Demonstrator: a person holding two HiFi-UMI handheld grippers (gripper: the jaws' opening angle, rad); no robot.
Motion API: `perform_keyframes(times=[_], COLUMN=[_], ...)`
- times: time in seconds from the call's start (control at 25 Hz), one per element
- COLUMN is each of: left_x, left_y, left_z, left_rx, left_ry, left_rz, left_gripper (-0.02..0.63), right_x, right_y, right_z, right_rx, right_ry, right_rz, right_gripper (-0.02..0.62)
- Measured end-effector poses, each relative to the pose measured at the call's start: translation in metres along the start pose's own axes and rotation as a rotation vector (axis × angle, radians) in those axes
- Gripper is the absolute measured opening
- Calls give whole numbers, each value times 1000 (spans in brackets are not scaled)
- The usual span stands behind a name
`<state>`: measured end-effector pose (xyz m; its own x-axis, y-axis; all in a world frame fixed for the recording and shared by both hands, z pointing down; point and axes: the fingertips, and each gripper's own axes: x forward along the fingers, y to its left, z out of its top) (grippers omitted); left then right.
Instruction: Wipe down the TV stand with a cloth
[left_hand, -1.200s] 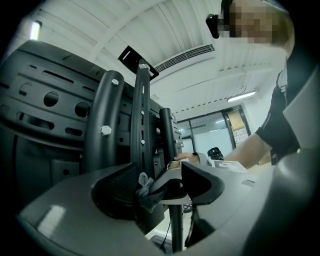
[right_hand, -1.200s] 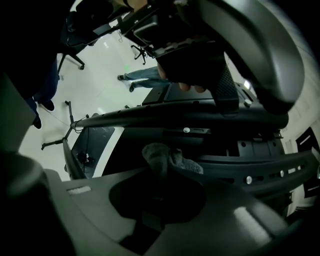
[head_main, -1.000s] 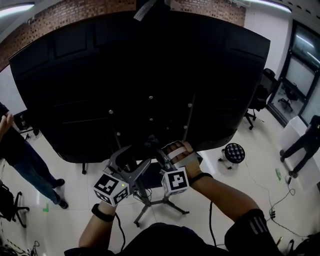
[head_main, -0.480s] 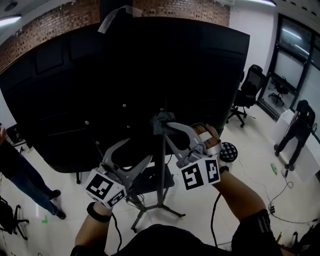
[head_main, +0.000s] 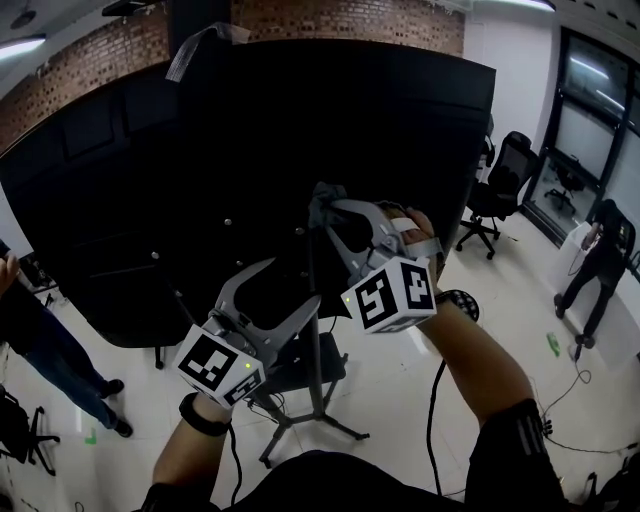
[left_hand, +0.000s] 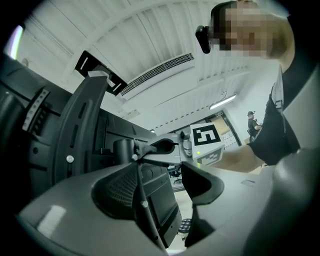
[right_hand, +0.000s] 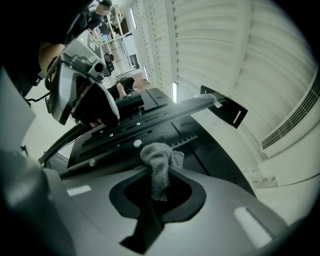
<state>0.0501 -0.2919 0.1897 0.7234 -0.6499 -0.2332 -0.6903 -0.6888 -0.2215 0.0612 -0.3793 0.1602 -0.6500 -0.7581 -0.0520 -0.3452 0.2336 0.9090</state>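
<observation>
Our right gripper (head_main: 322, 205) jaws pinch the grey cloth (right_hand: 159, 159) at the top of the TV stand (head_main: 318, 345) pole, behind the television (head_main: 200, 150). Our left gripper (head_main: 287, 290) is lower, near the pole, with its jaws apart.

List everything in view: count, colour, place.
TV: one, black, back towards camera, centre.
TV stand: one, dark pole on splayed legs, under TV.
cloth: one, grey, bunched in right gripper's jaws.
office chair: one, black, right of TV.
bystanders: two, dark tops, far left and far right.
left gripper: one, grey, jaws apart, low beside stand pole.
right gripper: one, grey, shut on cloth, held high before TV.
</observation>
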Motion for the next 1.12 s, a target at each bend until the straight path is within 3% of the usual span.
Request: perform_keyframes(times=[0.28, 0.88, 1.12], left_x=[19, 55, 57], left_y=[-1, -22, -25], left_z=[-10, -25, -34], left_rx=[-8, -19, -33], left_ry=[15, 26, 40], left_rz=[28, 0, 0], left_gripper=[301, 301, 301], right_x=[13, -38, -52], right_y=[5, -43, -52], right_z=[-28, -138, -145], right_rx=[9, 94, 111], right_ry=[31, 177, 183], right_rz=[75, -42, -109], right_gripper=[38, 37, 38])
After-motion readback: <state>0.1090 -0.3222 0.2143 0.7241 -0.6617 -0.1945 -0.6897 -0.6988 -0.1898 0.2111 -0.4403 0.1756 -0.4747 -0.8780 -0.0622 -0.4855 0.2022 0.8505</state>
